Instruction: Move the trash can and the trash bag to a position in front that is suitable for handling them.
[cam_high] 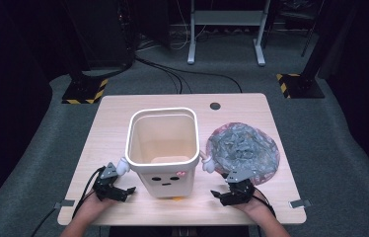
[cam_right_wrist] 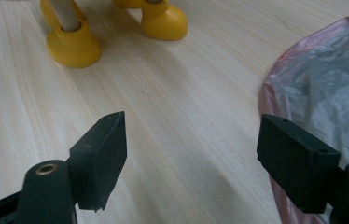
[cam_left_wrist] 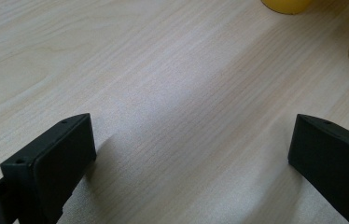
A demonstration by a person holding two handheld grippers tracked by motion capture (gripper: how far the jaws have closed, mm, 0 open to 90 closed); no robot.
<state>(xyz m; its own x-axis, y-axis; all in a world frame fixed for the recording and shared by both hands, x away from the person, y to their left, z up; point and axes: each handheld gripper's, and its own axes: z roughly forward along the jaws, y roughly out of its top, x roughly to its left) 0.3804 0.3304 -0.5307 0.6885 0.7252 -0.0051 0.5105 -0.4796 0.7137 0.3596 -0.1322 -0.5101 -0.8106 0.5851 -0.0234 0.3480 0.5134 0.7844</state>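
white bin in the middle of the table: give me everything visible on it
The white bin looks like glossy plastic: a tapered tub with a rounded rim, open and seemingly empty. Its front carries a cartoon face with a pink cheek mark; small white hands jut from both sides. It stands upright mid-table on yellow feet. The crumpled bag lies beside it.

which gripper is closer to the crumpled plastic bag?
Right. The right gripper sits at the near edge of the plastic bag, jaws open and empty beside it. The left gripper is on the far side of the white bin, well away.
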